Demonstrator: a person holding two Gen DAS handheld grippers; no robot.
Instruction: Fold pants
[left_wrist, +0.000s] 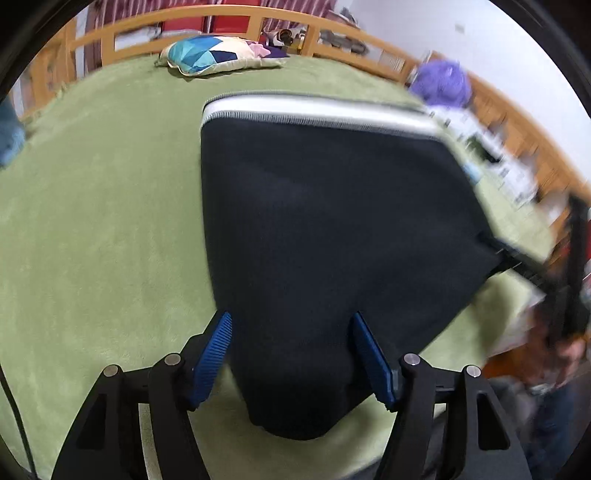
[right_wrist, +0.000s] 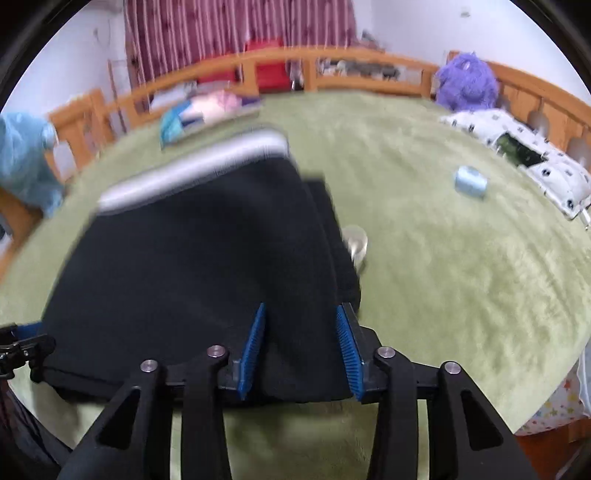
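Dark navy pants (left_wrist: 332, 236) with a pale grey waistband (left_wrist: 314, 110) lie mostly spread on a bed covered by a green fleece blanket (left_wrist: 103, 229), stretching straight ahead of both grippers with the waistband at the far end. The left gripper (left_wrist: 291, 354) has its blue ribbed pads well apart, and a rounded bulge of the dark fabric sits between them; whether the pads press on it cannot be told. The right gripper (right_wrist: 301, 350) also has its pads spread, with the near corner of the cloth between them, and again no firm pinch shows. In the right wrist view a layered edge of the pants runs away just ahead of the right pad, so the garment looks already doubled lengthwise. Beyond and to the right of that gripper lie a small pale blue roll (right_wrist: 470, 182), a patterned white quilt (right_wrist: 524, 147) and a purple plush toy (right_wrist: 466, 80); a colourful pillow (left_wrist: 218, 55) rests far ahead of the left gripper. The cloth looks soft, thick and floppy, light enough to lift yet prone to sag and slide apart, so gripping through all layers at the two near corners seems wisest.
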